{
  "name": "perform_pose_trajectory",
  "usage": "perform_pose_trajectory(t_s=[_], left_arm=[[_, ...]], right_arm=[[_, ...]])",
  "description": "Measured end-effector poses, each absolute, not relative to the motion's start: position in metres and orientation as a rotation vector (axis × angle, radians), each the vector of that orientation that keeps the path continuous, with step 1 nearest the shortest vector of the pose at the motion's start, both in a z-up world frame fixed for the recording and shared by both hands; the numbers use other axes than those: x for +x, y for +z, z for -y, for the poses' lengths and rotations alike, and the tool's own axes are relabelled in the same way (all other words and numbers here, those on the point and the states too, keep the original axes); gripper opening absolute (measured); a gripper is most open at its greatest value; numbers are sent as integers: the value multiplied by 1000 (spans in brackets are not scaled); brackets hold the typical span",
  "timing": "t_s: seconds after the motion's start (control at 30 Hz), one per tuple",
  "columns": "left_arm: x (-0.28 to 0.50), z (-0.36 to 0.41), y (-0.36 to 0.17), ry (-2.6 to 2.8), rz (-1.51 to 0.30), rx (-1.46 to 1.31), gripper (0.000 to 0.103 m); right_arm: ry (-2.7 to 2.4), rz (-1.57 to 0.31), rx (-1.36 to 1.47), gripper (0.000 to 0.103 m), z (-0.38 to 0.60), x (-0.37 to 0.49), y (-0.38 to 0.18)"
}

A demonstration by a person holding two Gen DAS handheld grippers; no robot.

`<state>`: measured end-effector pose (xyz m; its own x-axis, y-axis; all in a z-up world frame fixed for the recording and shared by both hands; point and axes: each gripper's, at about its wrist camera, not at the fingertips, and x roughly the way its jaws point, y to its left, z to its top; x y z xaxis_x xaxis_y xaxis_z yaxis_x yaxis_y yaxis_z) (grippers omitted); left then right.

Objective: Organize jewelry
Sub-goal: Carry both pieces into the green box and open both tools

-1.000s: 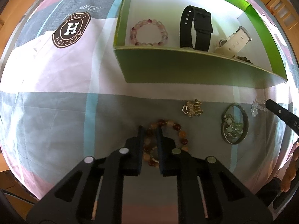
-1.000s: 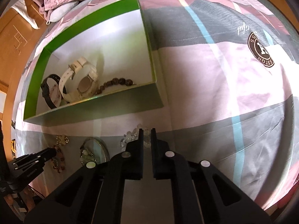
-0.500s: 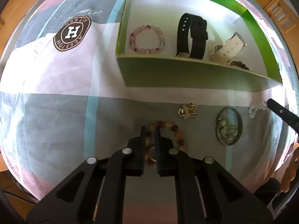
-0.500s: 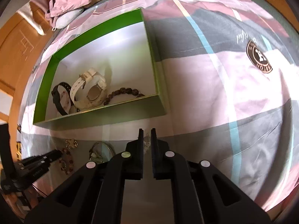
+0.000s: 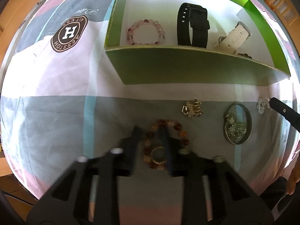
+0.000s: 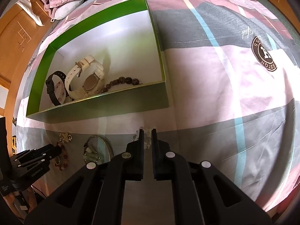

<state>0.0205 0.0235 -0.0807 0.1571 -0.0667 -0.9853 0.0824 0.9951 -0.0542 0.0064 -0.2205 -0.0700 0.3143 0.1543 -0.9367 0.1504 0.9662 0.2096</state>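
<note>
The left gripper (image 5: pixel 149 129) is pointing straight down at the sheet (image 5: pixel 56 112), working over the amber bracelet (image 5: pixel 180 127). One finger is standing outside the bead ring and the other inside it, so the ring's left arc is lying between them. The jaws are opening, and the pads are not looking pressed on the beads; the bracelet is resting flat on the sheet. Straddling the string that way is probably meant to let a pinch catch a single strand instead of the whole loop.

Behind it, the green box (image 5: pixel 187 65) is sitting open as the place for sorted pieces. Inside, from the left, a pink bracelet (image 5: pixel 144 21), a black strap (image 5: pixel 193 24) and a white watch (image 5: pixel 234 37) are lying well apart in a row, which is keeping each easy to see and reach.

In front of the box, a gold charm (image 5: pixel 192 108) and a bangle (image 5: pixel 235 126) are waiting on the sheet, not yet sorted.

Furthest right, the right gripper (image 6: pixel 147 132) is tilting steeply down with its fingers drawn together on the crystal bracelet (image 5: pixel 261 104), clamping a few clear beads while the rest is spilling out beside the left finger. The grip is sitting just in front of the box's near right corner, so carrying it over the wall is looking like the next move.
</note>
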Motion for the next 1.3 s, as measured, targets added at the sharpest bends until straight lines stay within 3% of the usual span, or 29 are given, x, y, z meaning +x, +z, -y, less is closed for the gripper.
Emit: perform_pose_trajectory(t_s=[0.07, 0.57, 1.07, 1.3], left_arm=[[21, -27, -77, -107, -1403, -8, 7], [-5, -30, 1, -211, -1134, -46, 7], [-7, -35, 33, -281, -946, -178, 7], [5, -32, 46, -215, -857, -155, 7]], right_arm=[[6, -1253, 281, 7, 220, 7, -69], [151, -1076, 296, 7, 209, -10, -20], [281, -811, 349, 7, 207, -27, 27], [229, -794, 316, 7, 201, -12, 22]])
